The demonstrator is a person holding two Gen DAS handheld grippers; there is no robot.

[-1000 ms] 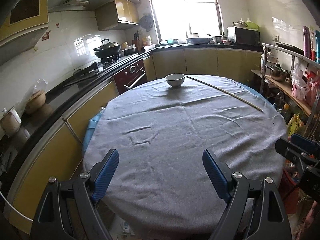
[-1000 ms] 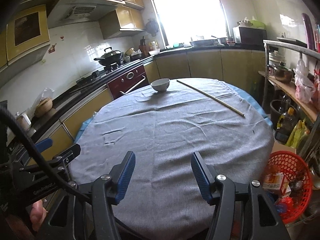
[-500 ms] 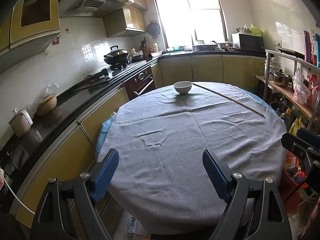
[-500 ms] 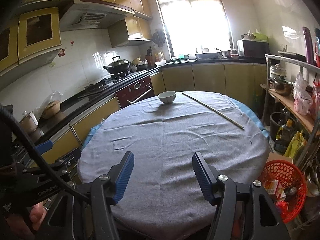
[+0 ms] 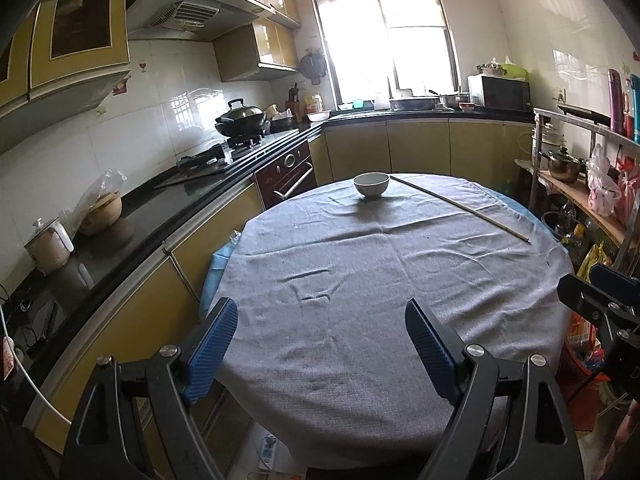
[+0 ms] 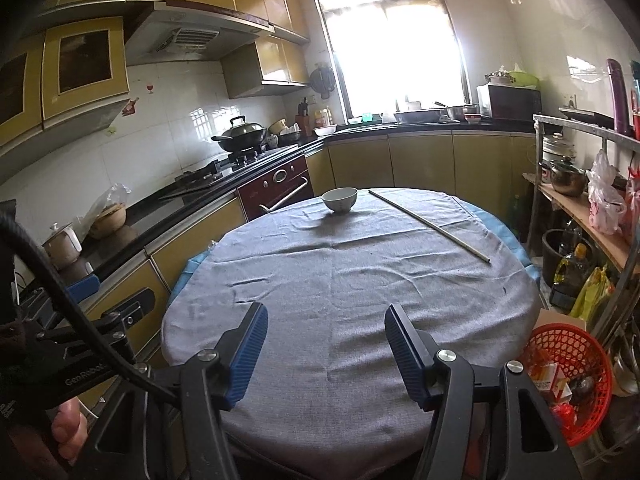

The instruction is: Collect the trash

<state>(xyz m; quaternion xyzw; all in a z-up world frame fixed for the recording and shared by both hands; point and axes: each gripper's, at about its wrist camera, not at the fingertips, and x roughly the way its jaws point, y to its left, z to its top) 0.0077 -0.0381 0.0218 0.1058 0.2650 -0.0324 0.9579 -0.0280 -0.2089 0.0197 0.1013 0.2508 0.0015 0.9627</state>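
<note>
A round table under a grey cloth (image 5: 360,280) (image 6: 340,288) fills both views. At its far side stands a white bowl (image 5: 371,184) (image 6: 339,199), with a long thin stick (image 5: 460,206) (image 6: 430,224) lying to its right. A red mesh basket (image 6: 568,376) holding small boxes and wrappers sits on the floor right of the table. My left gripper (image 5: 318,328) hangs open over the near edge, nothing between its blue pads. My right gripper (image 6: 326,332) is open too, also empty; it shows at the right edge of the left wrist view (image 5: 600,296).
A black counter (image 5: 120,232) with a pot, a jar and a stove with a wok (image 5: 240,118) runs along the left. A metal shelf rack (image 6: 580,200) with pots, bags and bottles stands at the right. Cabinets and a bright window lie behind.
Both grippers have drawn back and risen a little, so the table looks smaller and farther in both views. Their jaws stand as before.
</note>
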